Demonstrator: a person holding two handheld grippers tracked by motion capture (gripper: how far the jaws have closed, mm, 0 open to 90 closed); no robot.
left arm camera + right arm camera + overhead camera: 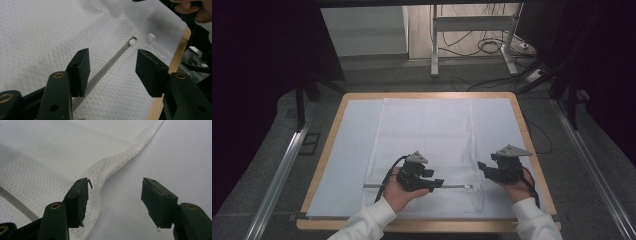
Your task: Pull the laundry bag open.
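Mesh laundry bag (427, 145): flat on the white table cover (347, 150), zipper (105, 68) along its near end.
Left gripper (112, 72): jaws wide apart, empty, astride the zipper.
Right gripper (115, 200): gaping, empty, at the bag's right edge.
Next move: likely pinch the pull (132, 42) squarely – pin the edge.
Unclear: bag contents – cannot tell.

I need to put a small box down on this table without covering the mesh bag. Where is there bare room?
Free strips of white sheet lie left of the mesh bag and right of it, up to the table's wooden rim. The near edge is crowded: left gripper sits over the zipper, right gripper by the bag's corner.
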